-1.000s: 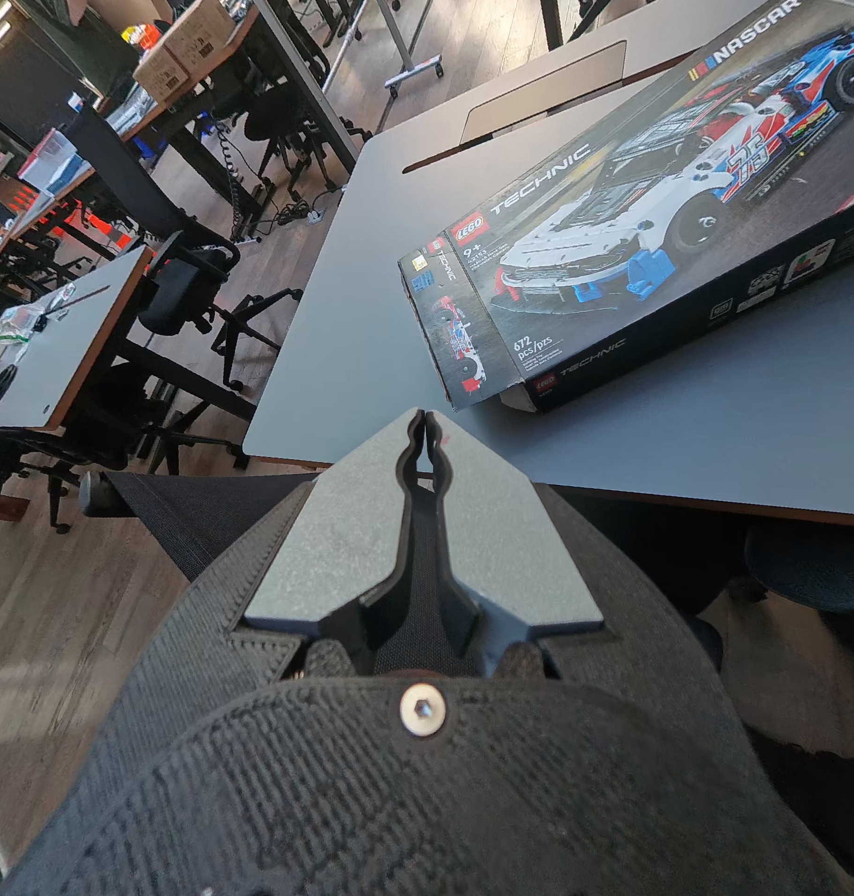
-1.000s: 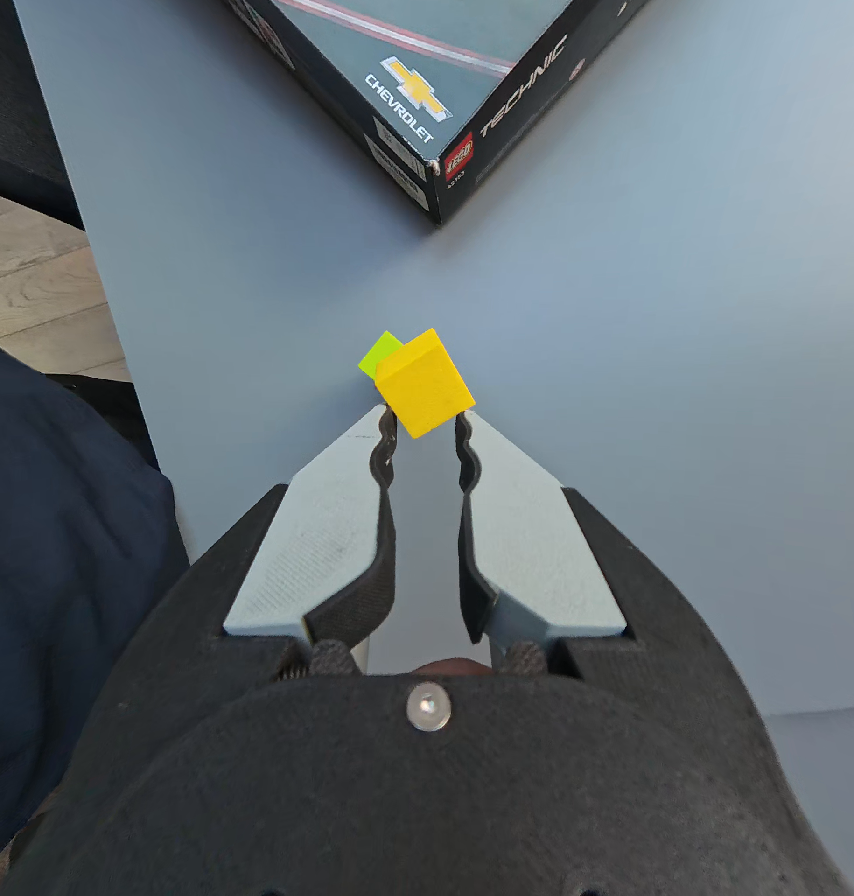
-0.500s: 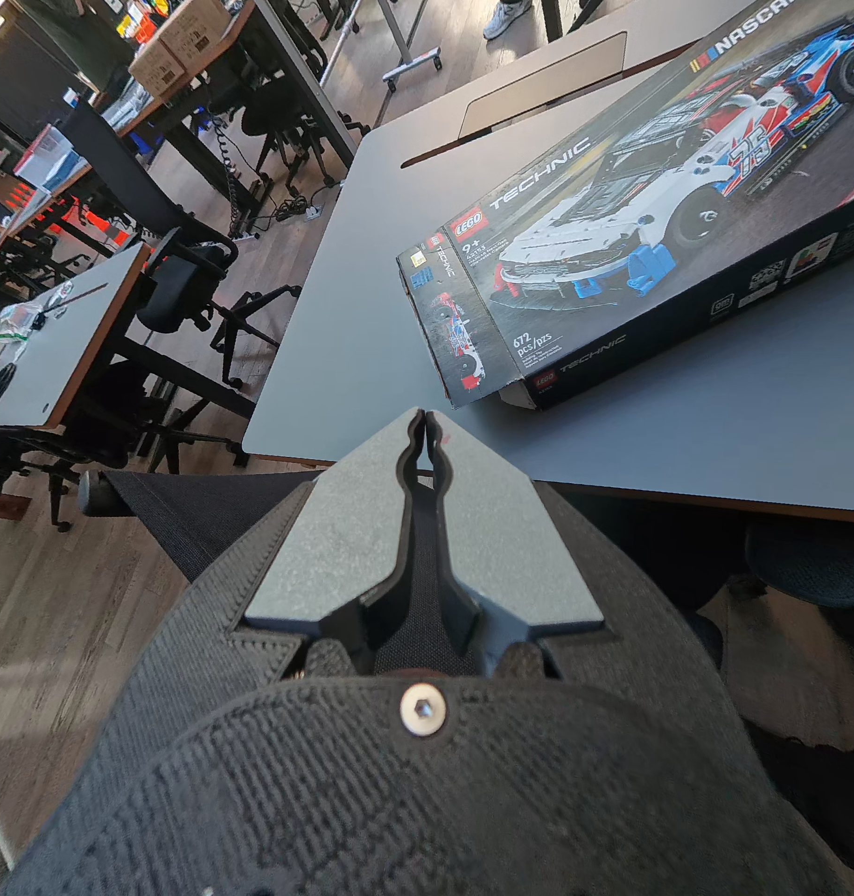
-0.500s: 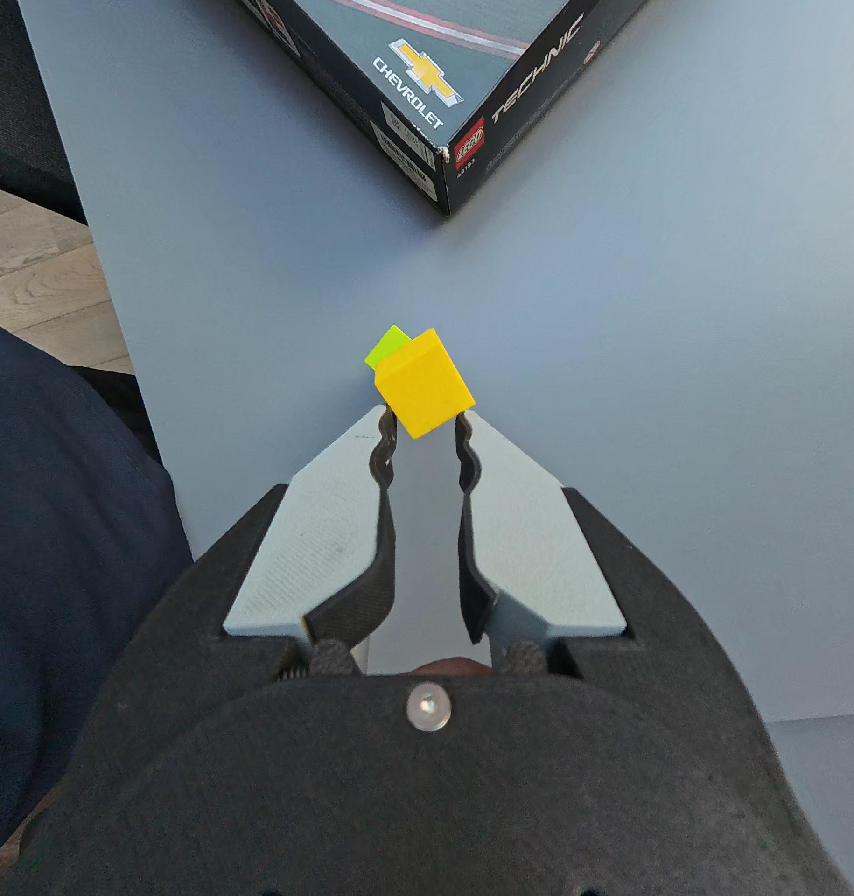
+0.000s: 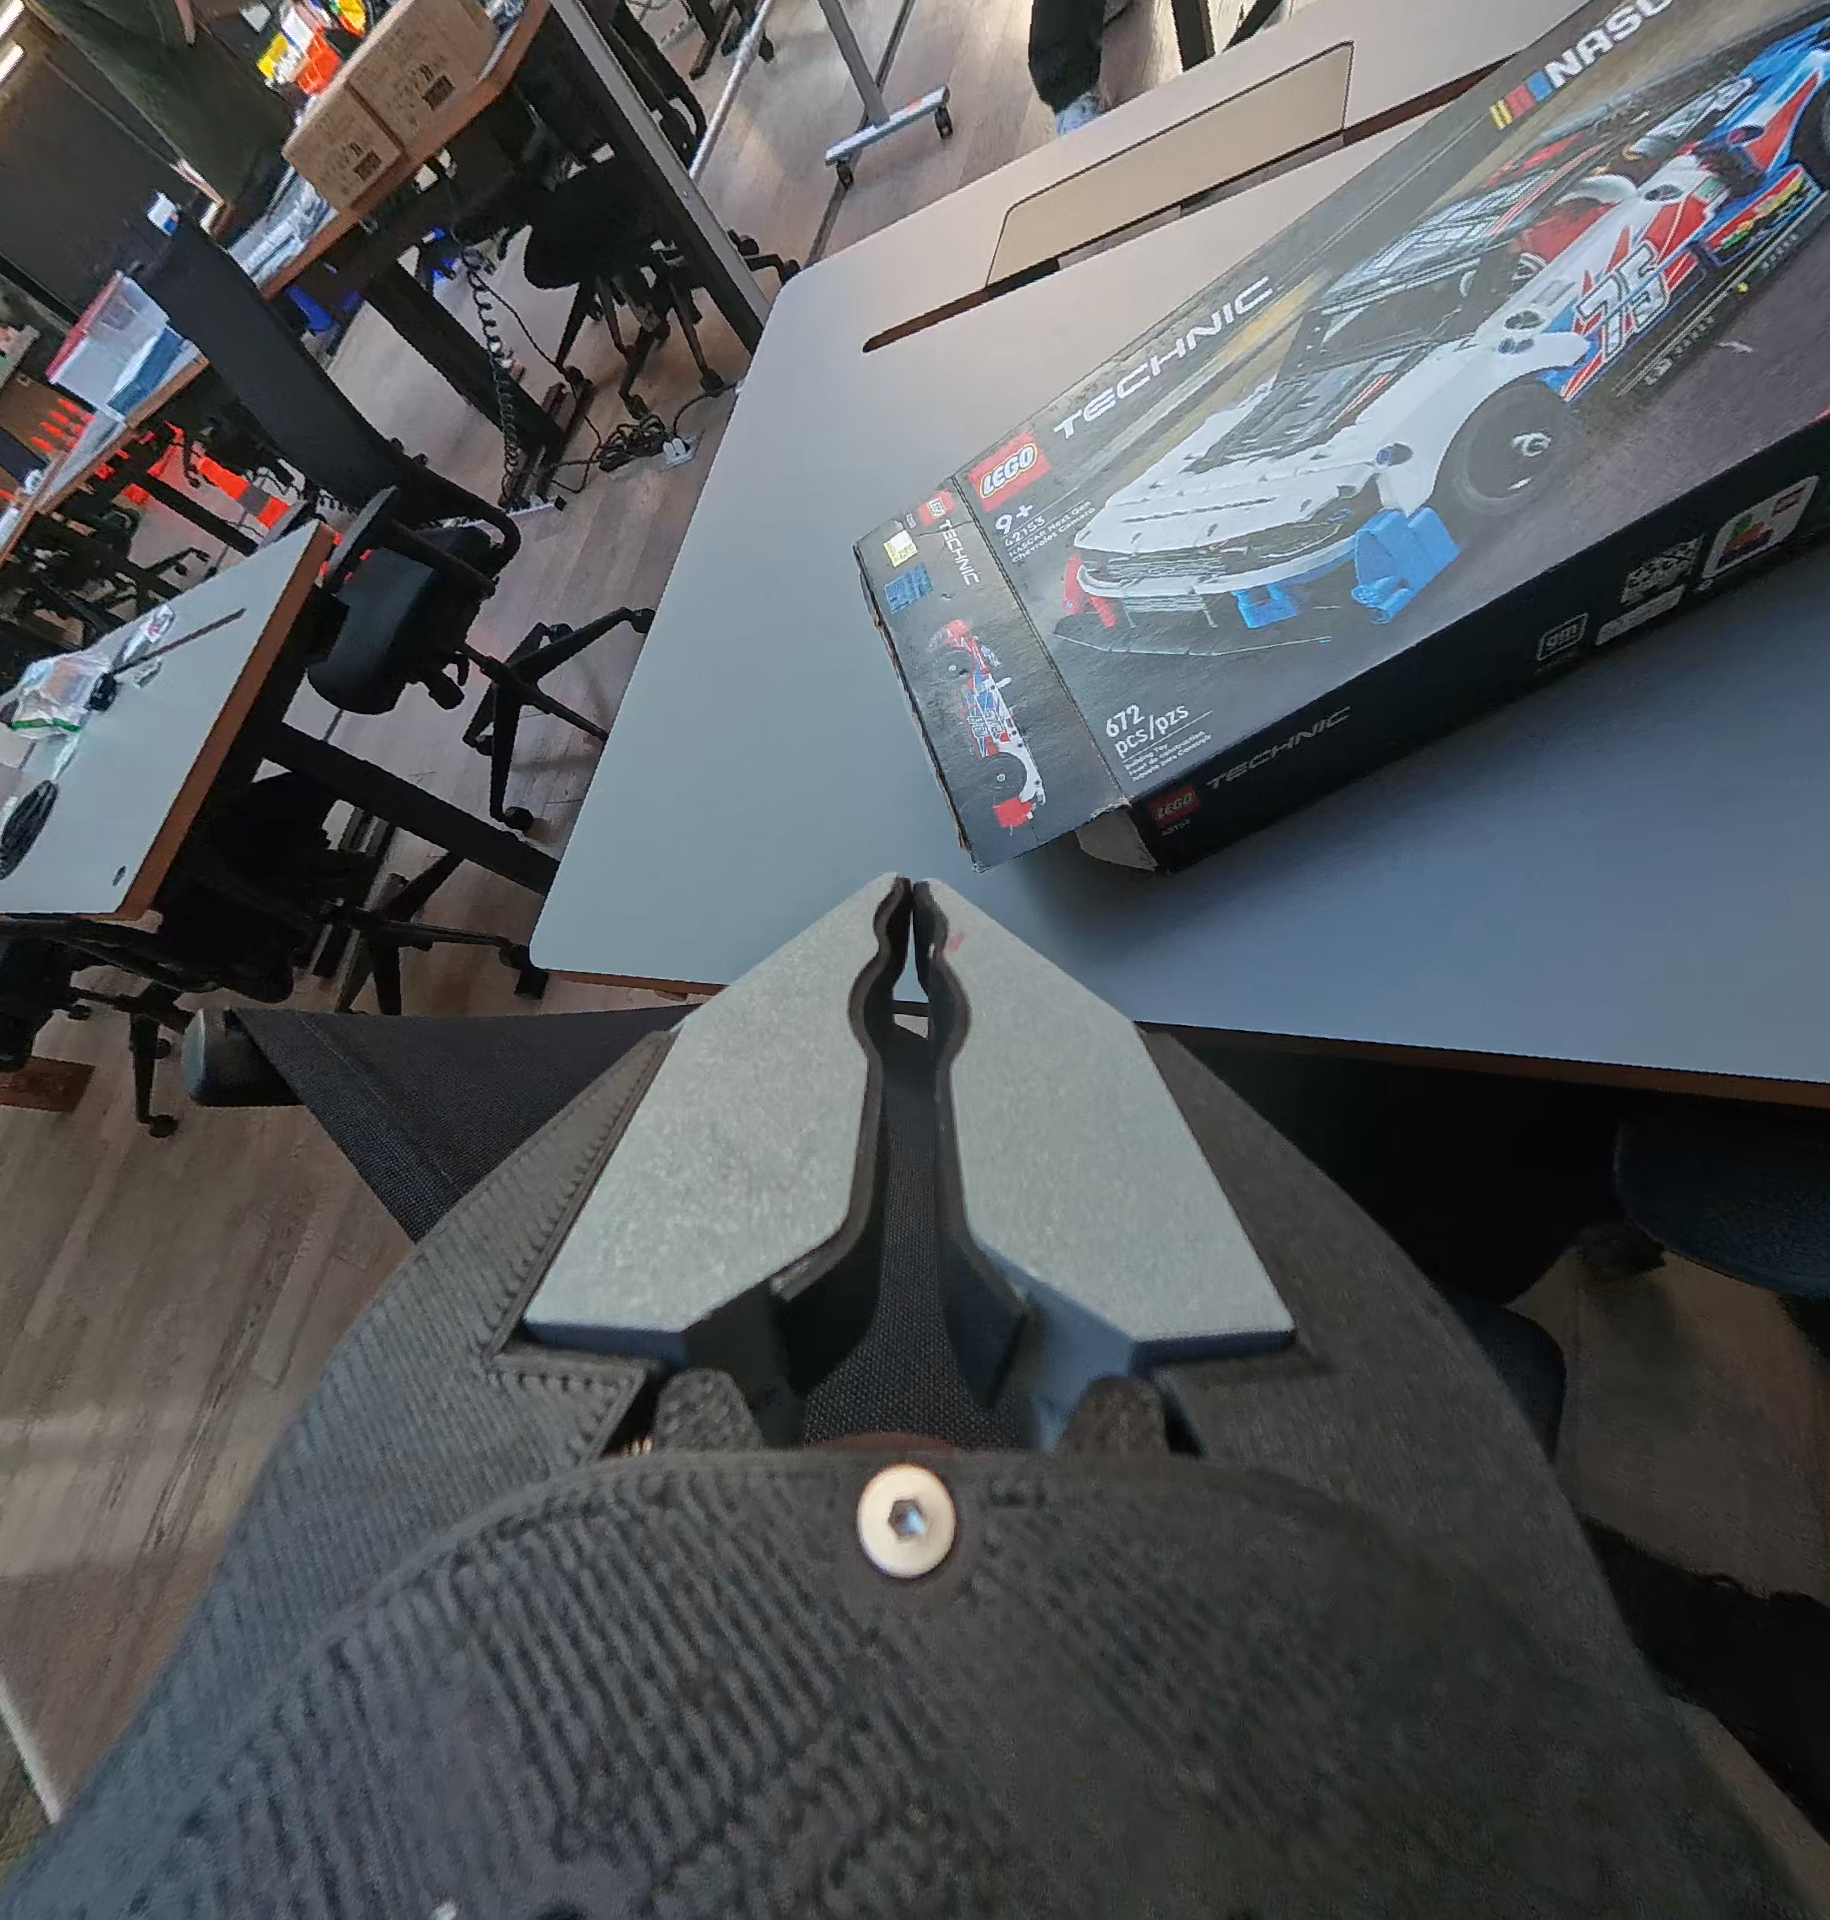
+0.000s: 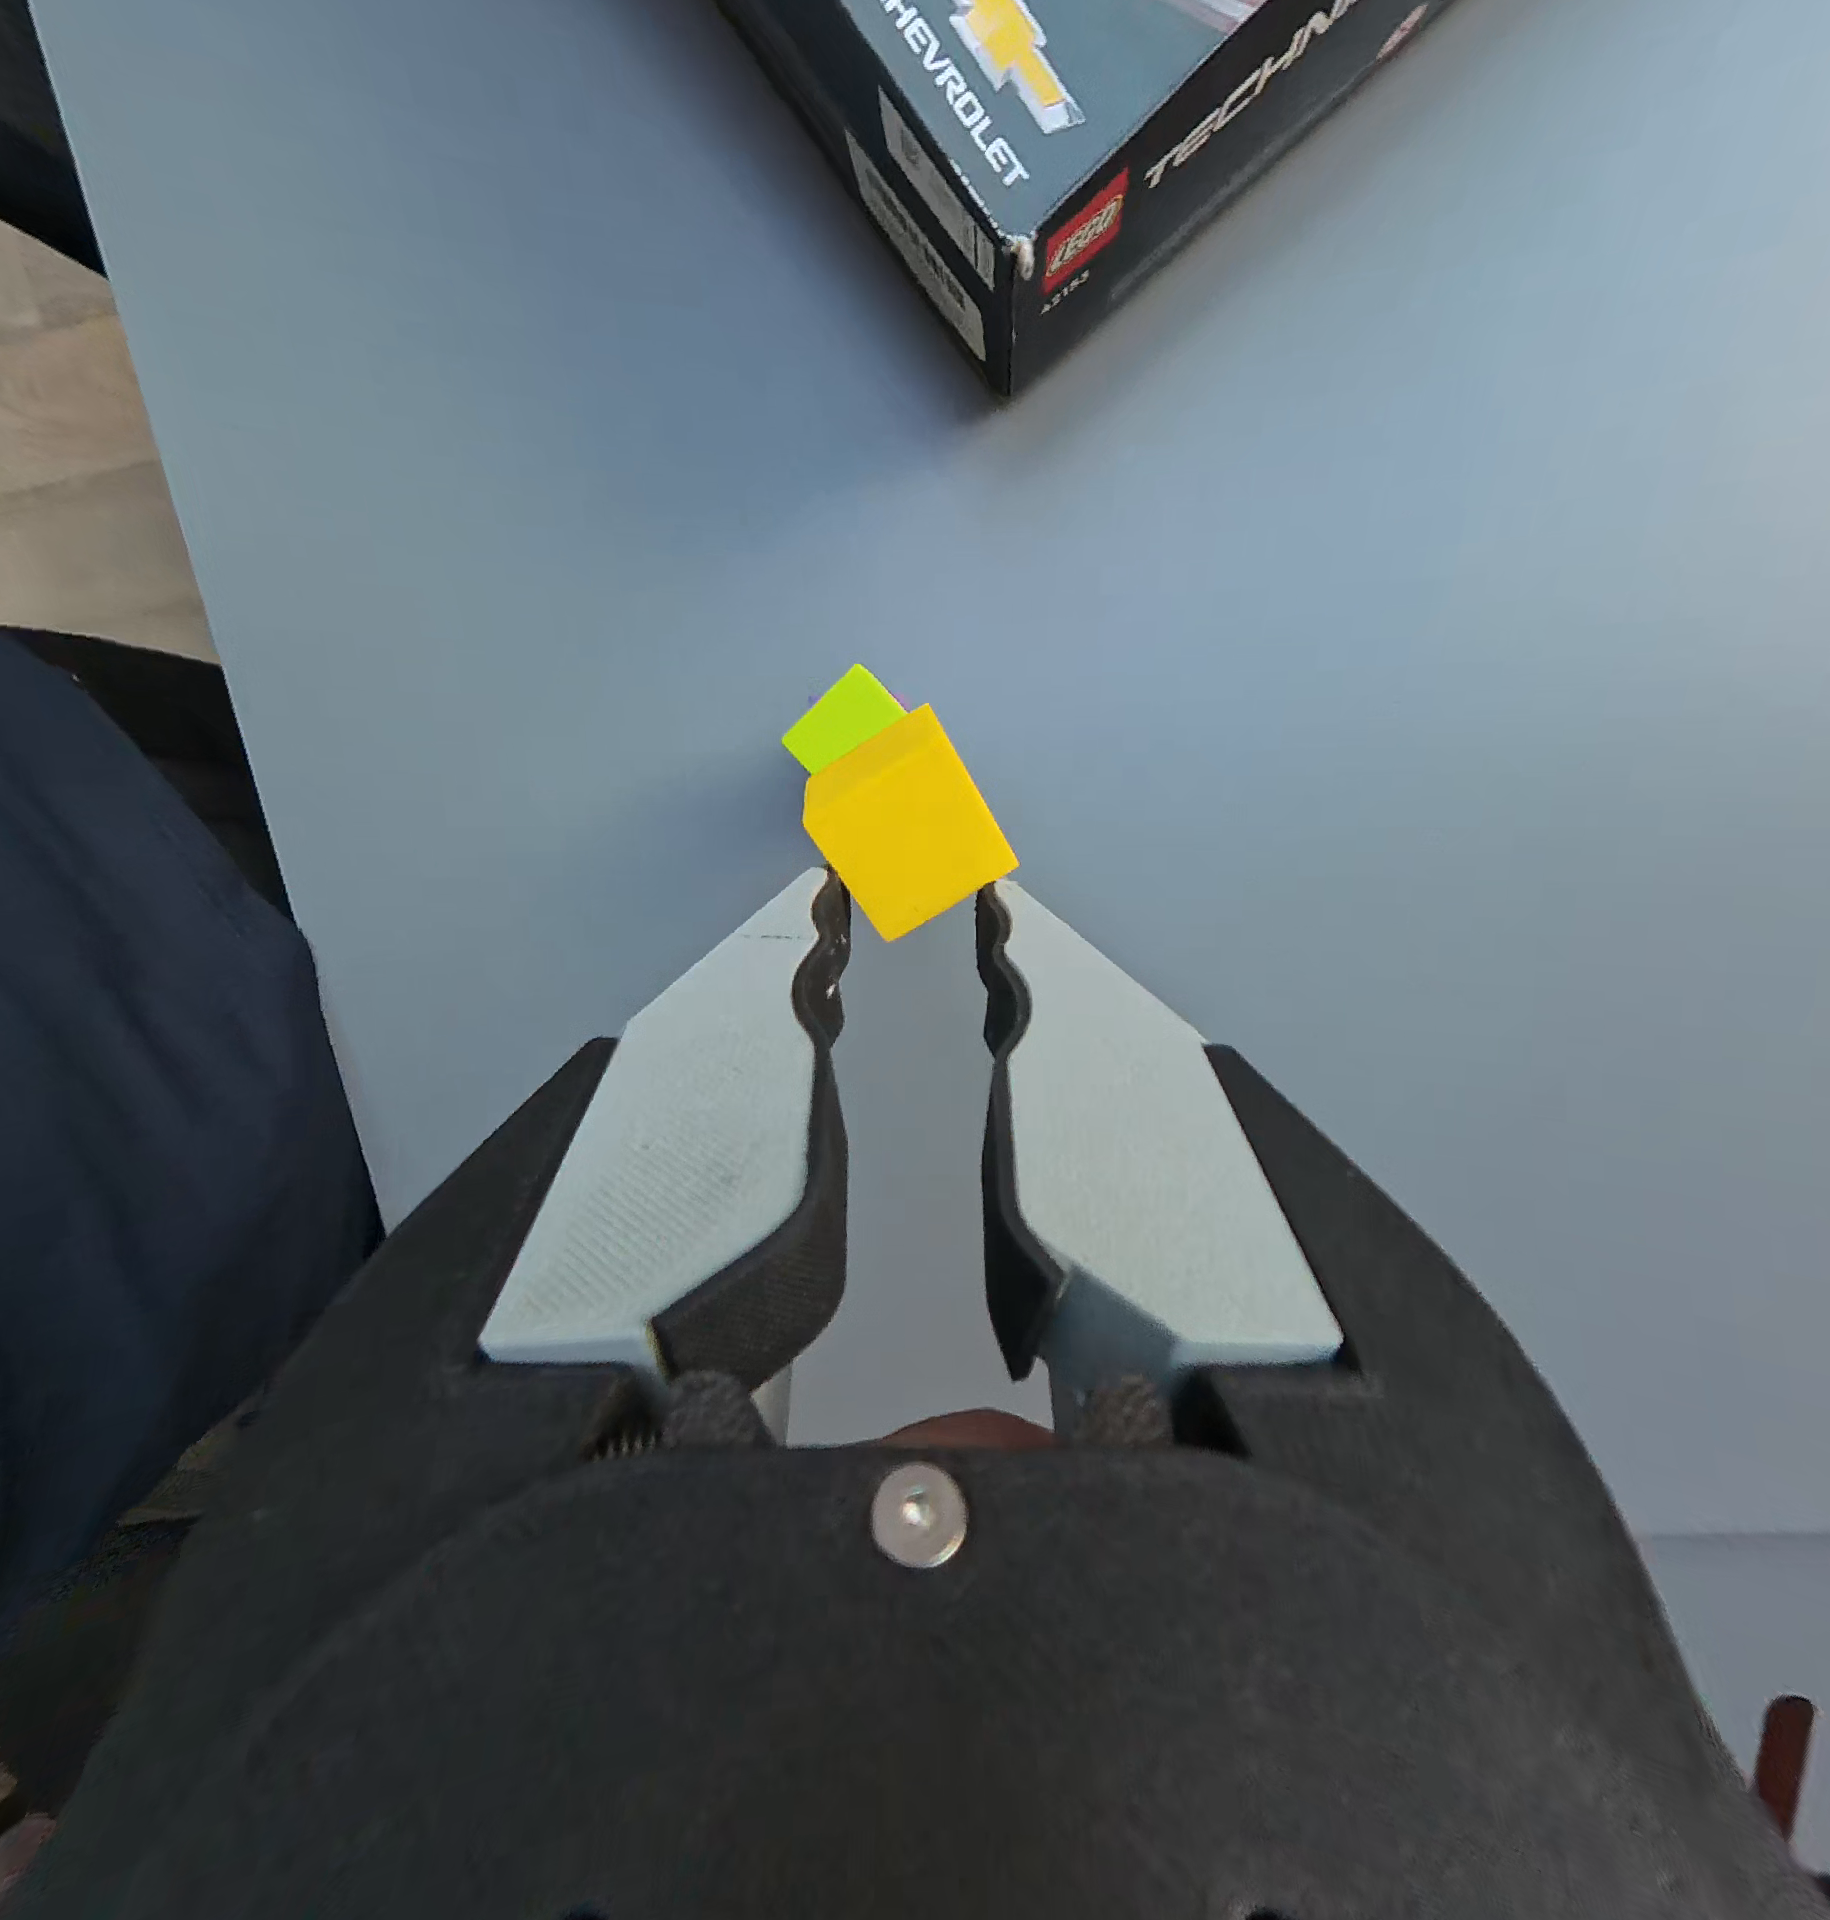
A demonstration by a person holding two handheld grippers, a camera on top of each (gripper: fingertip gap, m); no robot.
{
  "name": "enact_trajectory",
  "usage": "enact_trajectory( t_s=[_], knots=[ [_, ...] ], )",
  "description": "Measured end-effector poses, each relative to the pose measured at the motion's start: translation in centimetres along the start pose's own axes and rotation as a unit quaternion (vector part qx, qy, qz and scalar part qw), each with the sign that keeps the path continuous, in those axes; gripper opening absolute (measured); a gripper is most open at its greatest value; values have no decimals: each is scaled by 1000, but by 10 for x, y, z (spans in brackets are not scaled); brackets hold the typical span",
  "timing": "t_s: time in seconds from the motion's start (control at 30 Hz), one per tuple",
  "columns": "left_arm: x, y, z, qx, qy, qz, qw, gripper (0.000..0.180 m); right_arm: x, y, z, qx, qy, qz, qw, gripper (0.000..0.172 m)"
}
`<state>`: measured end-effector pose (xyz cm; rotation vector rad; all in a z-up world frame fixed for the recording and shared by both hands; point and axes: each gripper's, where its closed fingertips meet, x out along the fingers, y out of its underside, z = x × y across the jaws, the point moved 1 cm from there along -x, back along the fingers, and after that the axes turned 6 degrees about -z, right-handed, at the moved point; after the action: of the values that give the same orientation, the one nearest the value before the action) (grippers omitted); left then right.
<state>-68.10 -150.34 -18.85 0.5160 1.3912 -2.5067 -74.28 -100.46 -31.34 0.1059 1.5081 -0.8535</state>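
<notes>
Beyond the clamped yellow block (image 6: 906,821), a printed box (image 6: 1036,135)

You see a yellow block (image 6: 906,821) with a lime-green piece (image 6: 840,719) behind it, against a plain blue-grey surface (image 6: 1410,727). The fingers (image 6: 703,1143) are pale grey with black wavy pads. The box (image 5: 1410,499) is black, printed with a white, red and blue car.

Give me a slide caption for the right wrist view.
Right gripper jaws pinch a yellow block above a grey table.
</notes>
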Motion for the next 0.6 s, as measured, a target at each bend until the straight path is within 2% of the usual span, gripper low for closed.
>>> enact_trajectory(
  t_s=[0.13,0.43,0.6],
  knots=[
    [0,0,1,-2,-2,0,1000,0,13,-4,9,-44,-2,20,999,22],
    [-1,0,2,-3,-5,-2,1000,0,46,4,12,-75,-2,78,994,21],
    [-1,0,3,-7,-5,-3,1000,0,47,4,16,-72,-2,69,995,35]
  ],
)
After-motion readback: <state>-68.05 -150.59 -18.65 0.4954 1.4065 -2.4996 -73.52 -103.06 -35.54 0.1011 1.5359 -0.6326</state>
